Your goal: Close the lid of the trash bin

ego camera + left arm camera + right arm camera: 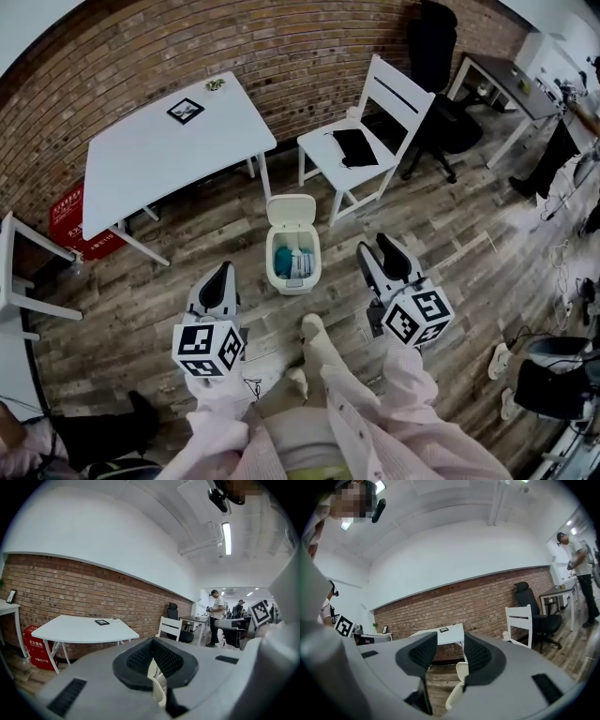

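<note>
Trash bin stood on the wooden floor ahead of both tools, its lid raised; only the head view showed its contents. The left hand-held gripper was closed and empty. The right hand-held gripper was held wide and empty.

White cube with black square markers sits on each unit. Ahead of the cube, the left gripper and right gripper have grey moulded shells and black ribbed pads. Behind the cube are pale pink sleeves; beside it, a cream shoe.
</note>
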The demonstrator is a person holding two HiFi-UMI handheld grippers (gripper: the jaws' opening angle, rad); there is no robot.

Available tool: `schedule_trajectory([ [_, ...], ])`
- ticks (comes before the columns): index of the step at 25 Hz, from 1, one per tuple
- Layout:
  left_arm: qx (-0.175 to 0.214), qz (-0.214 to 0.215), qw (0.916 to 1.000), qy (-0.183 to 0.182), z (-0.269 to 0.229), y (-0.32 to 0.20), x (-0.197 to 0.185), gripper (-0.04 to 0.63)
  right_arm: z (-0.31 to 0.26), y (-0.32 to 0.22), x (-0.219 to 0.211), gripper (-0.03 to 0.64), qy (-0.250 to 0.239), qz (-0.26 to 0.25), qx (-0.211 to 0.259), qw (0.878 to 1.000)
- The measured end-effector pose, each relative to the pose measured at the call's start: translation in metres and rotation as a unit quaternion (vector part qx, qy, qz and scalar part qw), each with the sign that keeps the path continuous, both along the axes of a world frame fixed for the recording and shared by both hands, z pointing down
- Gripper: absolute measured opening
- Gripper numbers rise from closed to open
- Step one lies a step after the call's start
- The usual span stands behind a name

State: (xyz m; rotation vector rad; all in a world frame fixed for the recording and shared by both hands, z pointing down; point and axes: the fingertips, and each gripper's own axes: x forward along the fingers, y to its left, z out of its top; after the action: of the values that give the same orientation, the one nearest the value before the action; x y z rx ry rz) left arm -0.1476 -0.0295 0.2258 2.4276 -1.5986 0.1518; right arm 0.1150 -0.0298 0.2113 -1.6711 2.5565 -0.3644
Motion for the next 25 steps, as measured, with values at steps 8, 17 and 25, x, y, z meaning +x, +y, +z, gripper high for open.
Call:
schedule_trajectory([
  [8,-0.013,-0.023,0.9996,0.008,0.003,-0.070,0.011,-0.008,0.005,-0.081,0.008,0.161,0.000,-0.026,-0.012,1.000],
  [17,-0.047,-0.033,0.9982,0.017,0.027,-0.120,0.028,-0.008,0.031,-0.148,0.007,0.161,0.002,-0.068,-0.048,0.997],
  [25,-0.073,-0.056,0.9955,0.023,0.045,-0.156,0.030,-0.008,0.053,-0.200,0.005,0.161,0.017,-0.095,-0.062,0.993],
])
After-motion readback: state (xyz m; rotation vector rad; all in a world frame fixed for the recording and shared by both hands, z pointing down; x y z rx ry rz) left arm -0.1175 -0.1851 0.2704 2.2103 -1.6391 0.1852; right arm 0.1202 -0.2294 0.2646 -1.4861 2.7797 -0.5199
